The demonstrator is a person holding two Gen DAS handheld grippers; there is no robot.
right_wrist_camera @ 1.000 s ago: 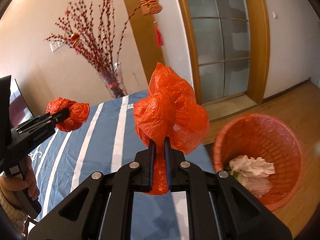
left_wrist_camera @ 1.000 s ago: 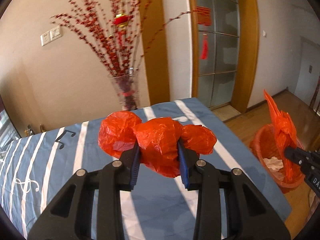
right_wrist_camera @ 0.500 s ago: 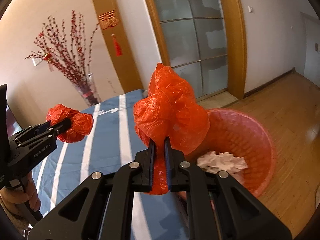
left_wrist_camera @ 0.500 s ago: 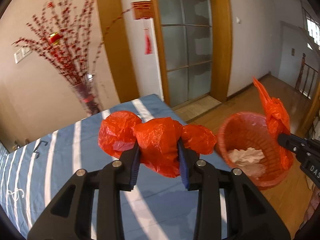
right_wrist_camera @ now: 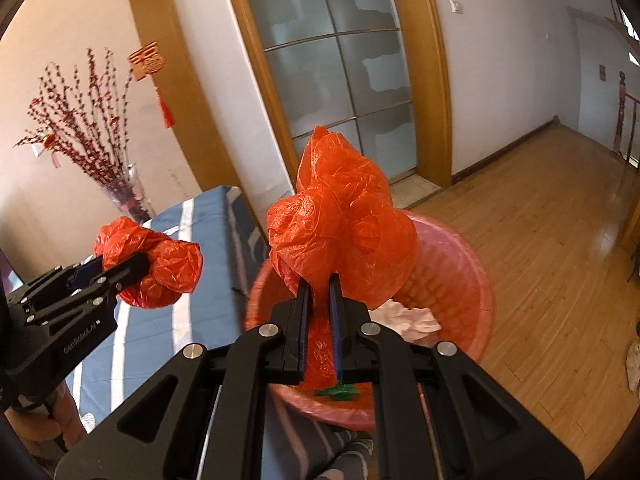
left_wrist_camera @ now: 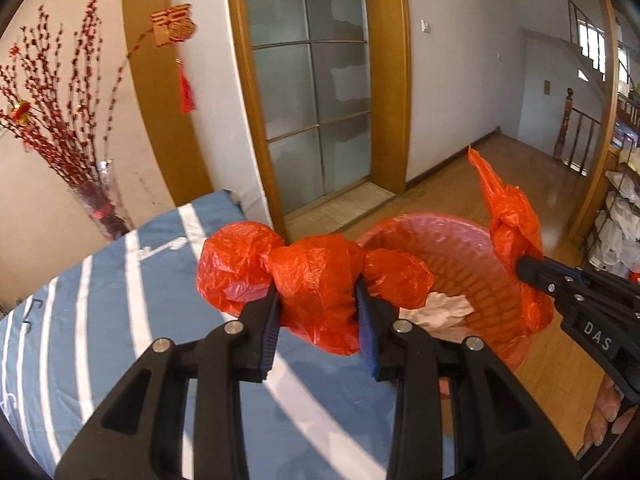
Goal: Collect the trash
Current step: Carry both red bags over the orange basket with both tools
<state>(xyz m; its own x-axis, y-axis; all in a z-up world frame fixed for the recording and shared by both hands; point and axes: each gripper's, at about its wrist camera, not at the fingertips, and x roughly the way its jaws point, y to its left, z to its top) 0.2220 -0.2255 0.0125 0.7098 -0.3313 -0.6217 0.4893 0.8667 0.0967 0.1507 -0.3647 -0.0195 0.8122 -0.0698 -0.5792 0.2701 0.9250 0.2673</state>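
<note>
My left gripper (left_wrist_camera: 318, 308) is shut on a crumpled red plastic bag (left_wrist_camera: 316, 276) and holds it above the table's edge, just left of the red mesh wastebasket (left_wrist_camera: 472, 264). My right gripper (right_wrist_camera: 319, 286) is shut on a second red plastic bag (right_wrist_camera: 340, 216) and holds it over the wastebasket (right_wrist_camera: 452, 280). White crumpled paper (right_wrist_camera: 408, 316) lies inside the basket. The left gripper with its bag (right_wrist_camera: 156, 268) shows at the left of the right wrist view; the right gripper with its bag (left_wrist_camera: 516, 232) shows at the right of the left wrist view.
A table with a blue, white-striped cloth (left_wrist_camera: 120, 320) lies to the left. A glass vase of red berry branches (left_wrist_camera: 100, 200) stands at its far edge. A frosted glass door (left_wrist_camera: 316, 100) and wooden floor (right_wrist_camera: 560, 240) lie beyond. Shelves with bags (left_wrist_camera: 616, 216) stand at right.
Both grippers have swung right with their bags, from over the table toward the wastebasket. The right gripper's bag now hangs over the basket's opening. Both grips are unchanged.
</note>
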